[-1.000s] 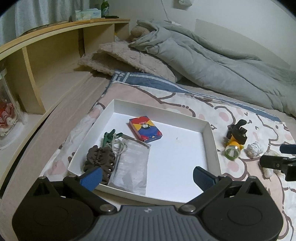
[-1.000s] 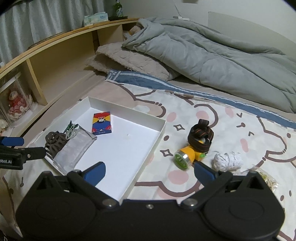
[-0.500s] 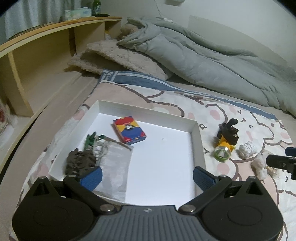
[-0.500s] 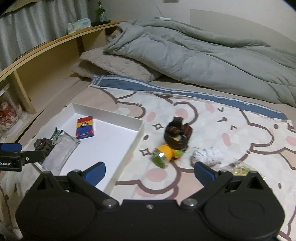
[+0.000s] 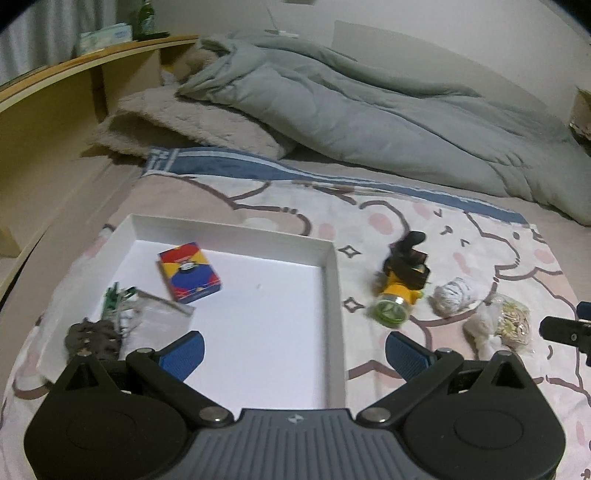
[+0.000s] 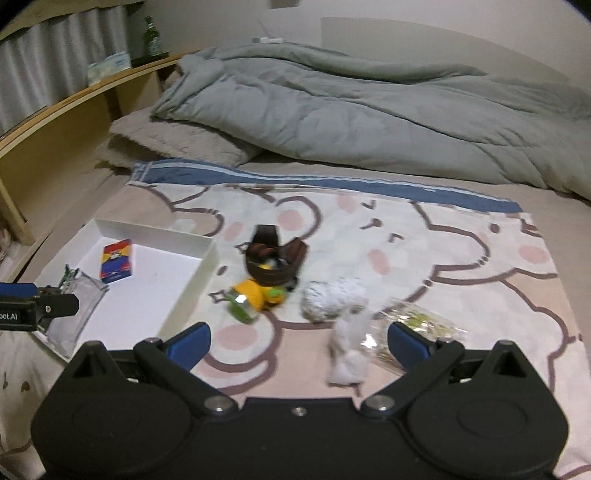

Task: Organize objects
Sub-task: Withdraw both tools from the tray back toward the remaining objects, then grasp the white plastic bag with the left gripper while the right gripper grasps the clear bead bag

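A white tray [image 5: 332, 280] lies on the bed and holds a red-blue card box [image 5: 189, 271], a clear bag [image 5: 162, 325], a green clip [image 5: 112, 302] and a dark hair claw [image 5: 92, 338]. Right of the tray lie a yellow headlamp [image 5: 400, 291] with a black strap, a white wad [image 5: 456, 297], a cotton bag [image 5: 480, 330] and a bag of small pale pieces [image 5: 513, 321]. My left gripper [image 5: 293, 350] is open and empty over the tray's near part. My right gripper [image 6: 297, 343] is open and empty above the cotton bag [image 6: 349, 350], near the headlamp [image 6: 258, 291] and wad [image 6: 332, 297].
A grey duvet [image 5: 369, 110] and a beige pillow [image 5: 192, 125] fill the far bed. A wooden headboard shelf [image 5: 55, 110] runs along the left, with a tissue box [image 5: 105, 37] and a green bottle [image 5: 146, 18] on top.
Both grippers have moved right and back from the tray. The right gripper now hangs over the loose items on the blanket. Both stay open and empty.
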Action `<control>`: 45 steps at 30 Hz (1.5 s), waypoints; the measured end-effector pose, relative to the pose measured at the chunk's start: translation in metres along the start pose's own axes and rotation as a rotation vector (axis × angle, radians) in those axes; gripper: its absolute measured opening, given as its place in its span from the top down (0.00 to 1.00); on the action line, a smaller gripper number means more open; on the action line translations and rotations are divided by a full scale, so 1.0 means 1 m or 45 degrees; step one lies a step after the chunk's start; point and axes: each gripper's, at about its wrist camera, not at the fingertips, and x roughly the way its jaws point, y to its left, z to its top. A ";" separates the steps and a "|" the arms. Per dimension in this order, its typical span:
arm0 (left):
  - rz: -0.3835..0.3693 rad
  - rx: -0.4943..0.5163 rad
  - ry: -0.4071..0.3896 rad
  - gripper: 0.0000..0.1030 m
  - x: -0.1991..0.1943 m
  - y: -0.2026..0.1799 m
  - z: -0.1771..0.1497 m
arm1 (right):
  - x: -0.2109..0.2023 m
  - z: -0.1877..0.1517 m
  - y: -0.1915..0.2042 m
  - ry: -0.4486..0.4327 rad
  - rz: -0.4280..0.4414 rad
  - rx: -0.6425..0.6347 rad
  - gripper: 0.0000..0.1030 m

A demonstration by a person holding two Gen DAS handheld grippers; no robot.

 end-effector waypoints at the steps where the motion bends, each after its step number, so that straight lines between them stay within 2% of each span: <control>1: -0.002 0.009 0.001 0.00 0.002 -0.005 0.000 | -0.001 -0.001 -0.006 0.000 -0.008 0.010 0.00; 18: -0.054 0.114 -0.036 0.00 0.018 -0.075 0.004 | -0.013 -0.019 -0.077 -0.022 -0.141 0.130 0.00; 25: -0.107 0.146 -0.037 0.00 0.029 -0.100 -0.001 | -0.005 -0.020 -0.095 -0.023 -0.168 0.197 0.00; 29: -0.122 0.157 -0.031 0.00 0.038 -0.113 -0.004 | 0.003 -0.020 -0.106 -0.028 -0.144 0.260 0.00; 32: -0.130 0.155 -0.029 0.00 0.045 -0.123 -0.008 | 0.012 -0.019 -0.114 -0.038 -0.194 0.320 0.00; 36: -0.139 0.116 -0.002 0.00 0.058 -0.139 -0.015 | 0.025 -0.018 -0.122 -0.014 -0.273 0.360 0.00; 41: -0.199 0.071 0.087 0.00 0.079 -0.157 -0.021 | 0.041 -0.019 -0.135 0.007 -0.238 0.400 0.00; 45: -0.206 0.029 0.122 0.00 0.095 -0.168 -0.029 | 0.051 -0.017 -0.144 0.033 -0.271 0.482 0.00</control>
